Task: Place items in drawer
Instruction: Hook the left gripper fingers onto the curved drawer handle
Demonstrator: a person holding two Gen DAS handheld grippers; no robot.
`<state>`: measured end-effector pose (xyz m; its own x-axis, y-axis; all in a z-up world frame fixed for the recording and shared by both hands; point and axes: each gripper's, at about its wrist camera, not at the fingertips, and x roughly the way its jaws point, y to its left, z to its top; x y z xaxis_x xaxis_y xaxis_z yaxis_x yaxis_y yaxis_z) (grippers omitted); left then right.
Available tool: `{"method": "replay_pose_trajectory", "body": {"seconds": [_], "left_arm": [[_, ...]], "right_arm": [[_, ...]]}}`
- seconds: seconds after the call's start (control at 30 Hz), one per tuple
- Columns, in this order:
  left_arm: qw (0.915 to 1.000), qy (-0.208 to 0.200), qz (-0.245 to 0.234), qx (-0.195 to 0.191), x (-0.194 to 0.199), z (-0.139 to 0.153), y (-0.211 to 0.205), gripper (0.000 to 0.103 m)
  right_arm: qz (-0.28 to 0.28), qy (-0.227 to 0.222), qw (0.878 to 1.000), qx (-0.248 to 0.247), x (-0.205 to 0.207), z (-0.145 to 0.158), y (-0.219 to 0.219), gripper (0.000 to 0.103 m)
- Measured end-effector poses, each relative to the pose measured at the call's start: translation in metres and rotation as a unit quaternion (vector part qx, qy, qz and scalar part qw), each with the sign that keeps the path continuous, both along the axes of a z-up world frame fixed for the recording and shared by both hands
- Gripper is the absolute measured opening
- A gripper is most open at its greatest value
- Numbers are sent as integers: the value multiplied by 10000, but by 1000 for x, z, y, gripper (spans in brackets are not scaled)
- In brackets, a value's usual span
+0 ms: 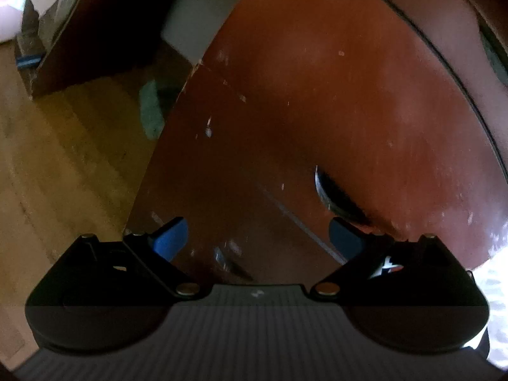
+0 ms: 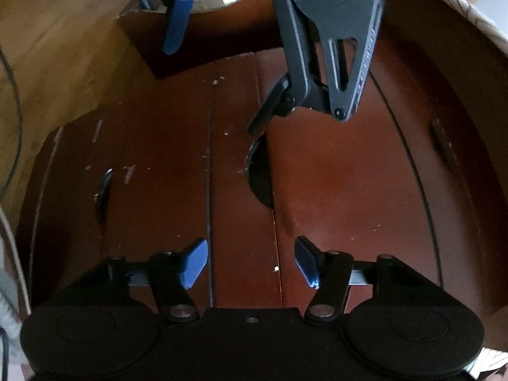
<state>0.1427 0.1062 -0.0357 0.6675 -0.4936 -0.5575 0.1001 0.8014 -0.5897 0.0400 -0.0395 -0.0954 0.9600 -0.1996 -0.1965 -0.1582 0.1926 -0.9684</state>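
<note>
Left tool (image 1: 257,238): jaws apart, nothing between, just before the drawer (image 1: 317,111) front, near its dark handle slot (image 1: 336,197) | Right tool (image 2: 250,262): jaws apart, empty, facing closed drawer fronts | Items: none seen | Floor (image 1: 63,158): wood, left.

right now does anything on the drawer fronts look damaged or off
Yes: the reddish-brown drawer fronts are scuffed, with pale chips and scratches scattered across them, notably along the corner edge in the left wrist view. The finger-pull cutout looks intact. Nothing looks spilled.
</note>
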Motion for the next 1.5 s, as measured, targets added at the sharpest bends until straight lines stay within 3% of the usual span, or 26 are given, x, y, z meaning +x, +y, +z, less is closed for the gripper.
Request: {"method": "replay_pose_trajectory", "body": {"seconds": [0.07,0.17,0.3,0.4,0.53,0.67,0.77,0.87,0.93,1.0,1.07,1.17,1.4,1.5], "left_arm": [[9994,-90,-119,-318,4,-7,-3,97],[9986,-8,-290,-448,14,-17,-18,97],[9984,65,-233,-518,18,-25,-31,97],[9987,120,-140,-466,21,-22,-34,96],[9994,120,3,-323,25,-21,-31,98],[9965,373,43,-747,30,-32,-17,102],[9970,397,-12,-670,28,-30,-16,103],[9979,372,-111,-516,25,-26,-17,103],[9970,458,-161,-604,24,-28,-14,103],[9958,548,-229,-691,23,-30,-11,103],[9964,560,-322,-542,19,-25,-12,103],[9983,422,-361,-195,8,-15,-14,103],[9977,488,-382,-287,-19,-13,0,103],[9976,532,-339,-283,3,-23,-6,103]], "right_arm": [[136,-119,9998,-43,-1,-3,4,66],[332,-171,9991,-206,-2,-11,4,66],[480,-54,9983,-320,0,-10,9,66],[507,-10,9973,-530,3,-15,12,72],[601,74,9970,-473,8,-15,21,74],[729,237,9959,-474,8,-23,23,74],[644,208,9958,-620,14,-27,22,76],[686,329,9962,-435,17,-26,28,79],[640,476,9958,-450,19,-30,32,90],[604,563,9966,9,18,-22,33,90],[580,663,9951,438,14,-12,34,90],[535,780,9944,465,7,-7,38,90],[562,721,9930,744,-19,-3,45,90],[599,809,9900,986,-34,5,49,90]]}}
